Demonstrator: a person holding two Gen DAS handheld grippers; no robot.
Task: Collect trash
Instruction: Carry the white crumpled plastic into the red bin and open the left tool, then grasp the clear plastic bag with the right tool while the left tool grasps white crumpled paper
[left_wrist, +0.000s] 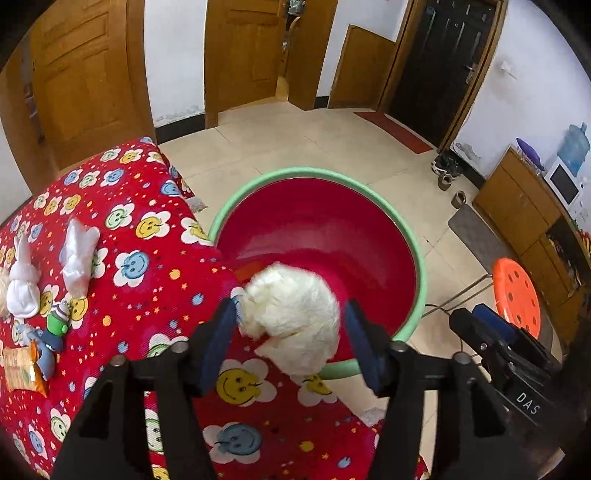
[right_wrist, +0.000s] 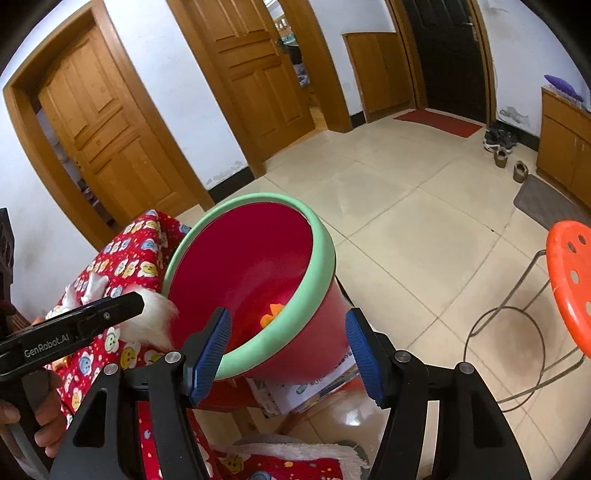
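A crumpled white tissue ball sits between the fingers of my left gripper, over the table's edge and the near rim of the red bin. The left pad touches the ball, the right pad stands apart from it, so the jaws are open. The bin has a green rim and an orange scrap lies at its bottom. My right gripper is open beside the bin, which shows between and beyond its fingers. In the left wrist view the right gripper stands clear of the rim.
The table has a red smiley cloth. On it lie crumpled white plastic, another white wad, small toys and an orange wrapper. An orange stool stands right of the bin. A hand holds the left gripper.
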